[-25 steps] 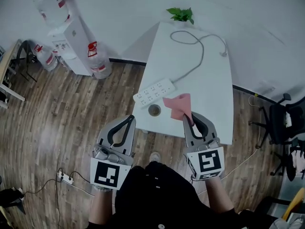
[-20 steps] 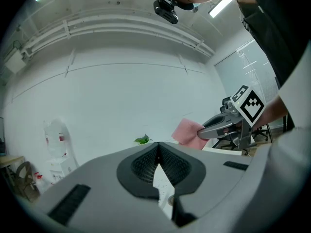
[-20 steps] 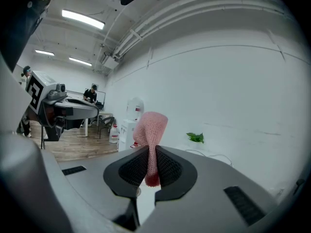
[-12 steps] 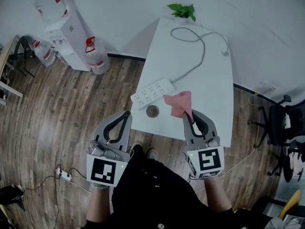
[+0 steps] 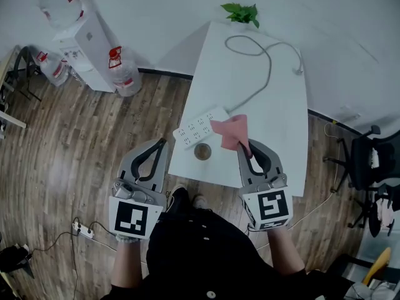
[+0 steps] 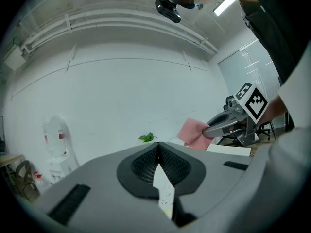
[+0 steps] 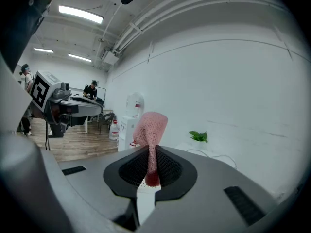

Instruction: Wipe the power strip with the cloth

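Observation:
A white power strip [image 5: 197, 128] lies slantwise near the front left of the white table [image 5: 275, 124], and its grey cable [image 5: 265, 67] runs to the far end. My right gripper [image 5: 244, 147] is shut on a pink cloth [image 5: 230, 132], which hangs by the strip's right end. In the right gripper view the cloth [image 7: 151, 127] stands up out of the closed jaws. My left gripper [image 5: 164, 142] is shut and holds nothing, just off the table's front left corner. Part of the strip [image 6: 164, 194] shows below its jaws.
A small round object [image 5: 202, 151] sits on the table just in front of the strip. A green plant [image 5: 240, 12] stands at the table's far end. A water dispenser [image 5: 84, 35] and bottles [image 5: 122, 74] stand on the wooden floor at the left, and an office chair [image 5: 370, 158] at the right.
The right gripper has carried the cloth left and forward, up to the strip's right end. The left gripper has stayed shut beside the table's corner.

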Motion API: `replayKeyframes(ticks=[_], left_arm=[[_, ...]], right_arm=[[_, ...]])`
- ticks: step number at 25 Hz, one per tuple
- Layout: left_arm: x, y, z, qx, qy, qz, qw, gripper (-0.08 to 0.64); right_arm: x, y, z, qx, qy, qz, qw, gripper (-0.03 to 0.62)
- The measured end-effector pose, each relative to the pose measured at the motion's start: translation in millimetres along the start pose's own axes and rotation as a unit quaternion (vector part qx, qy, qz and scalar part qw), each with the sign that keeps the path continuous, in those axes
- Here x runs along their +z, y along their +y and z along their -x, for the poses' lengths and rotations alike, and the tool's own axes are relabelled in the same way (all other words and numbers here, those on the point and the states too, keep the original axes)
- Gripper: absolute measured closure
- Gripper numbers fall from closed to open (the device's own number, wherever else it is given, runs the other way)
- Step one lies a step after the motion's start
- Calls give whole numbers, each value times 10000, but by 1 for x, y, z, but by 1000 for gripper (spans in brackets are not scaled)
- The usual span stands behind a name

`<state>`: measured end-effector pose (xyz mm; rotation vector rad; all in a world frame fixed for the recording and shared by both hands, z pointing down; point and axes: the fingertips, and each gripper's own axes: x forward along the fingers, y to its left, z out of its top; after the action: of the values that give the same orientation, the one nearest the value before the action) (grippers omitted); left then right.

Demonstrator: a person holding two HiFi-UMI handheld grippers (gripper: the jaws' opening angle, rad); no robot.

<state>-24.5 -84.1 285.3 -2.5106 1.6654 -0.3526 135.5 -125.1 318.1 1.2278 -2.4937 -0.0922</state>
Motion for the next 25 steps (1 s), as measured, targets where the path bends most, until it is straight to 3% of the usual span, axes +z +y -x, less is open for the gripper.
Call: replayKeyframes(ticks=[25], left_arm=[[-38, 63, 2, 354, 222, 253, 9988, 546]], right_arm=[[-2, 76, -117, 1036, 303, 226, 9939, 541]])
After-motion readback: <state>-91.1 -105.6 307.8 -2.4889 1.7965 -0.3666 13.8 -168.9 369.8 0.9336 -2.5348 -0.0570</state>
